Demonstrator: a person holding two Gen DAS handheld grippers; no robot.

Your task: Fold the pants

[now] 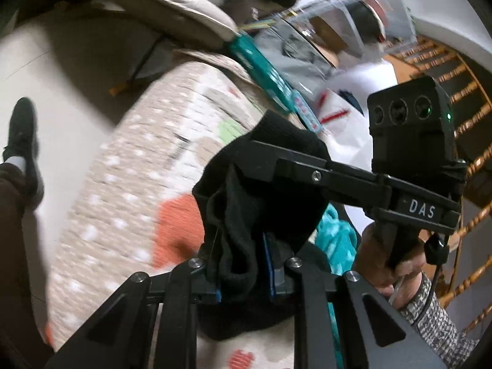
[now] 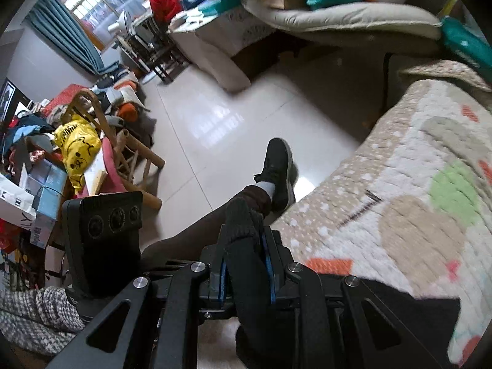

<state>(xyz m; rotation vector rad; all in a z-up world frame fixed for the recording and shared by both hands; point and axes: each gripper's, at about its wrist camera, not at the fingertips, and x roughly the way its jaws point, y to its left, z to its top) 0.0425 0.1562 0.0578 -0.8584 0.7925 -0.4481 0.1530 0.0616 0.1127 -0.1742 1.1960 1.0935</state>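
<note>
The black pants (image 1: 261, 190) hang bunched between my two grippers above a patterned bed cover (image 1: 129, 184). My left gripper (image 1: 244, 264) is shut on a thick fold of the black fabric. My right gripper (image 2: 246, 255) is shut on another bunch of the pants (image 2: 243, 218), with more black cloth (image 2: 399, 304) trailing to the right over the bed cover (image 2: 415, 209). In the left wrist view the right gripper's body (image 1: 353, 178) reaches in from the right, its tip buried in the pants. The left gripper's body (image 2: 104, 227) shows at the left of the right wrist view.
The bed edge drops to a tiled floor (image 2: 215, 117). The person's black shoe (image 2: 278, 169) and leg stand beside the bed. A beige sofa (image 2: 338, 21), a wooden chair (image 2: 123, 160) with a yellow bag, clutter, and a wooden stair rail (image 1: 467, 129) surround the area.
</note>
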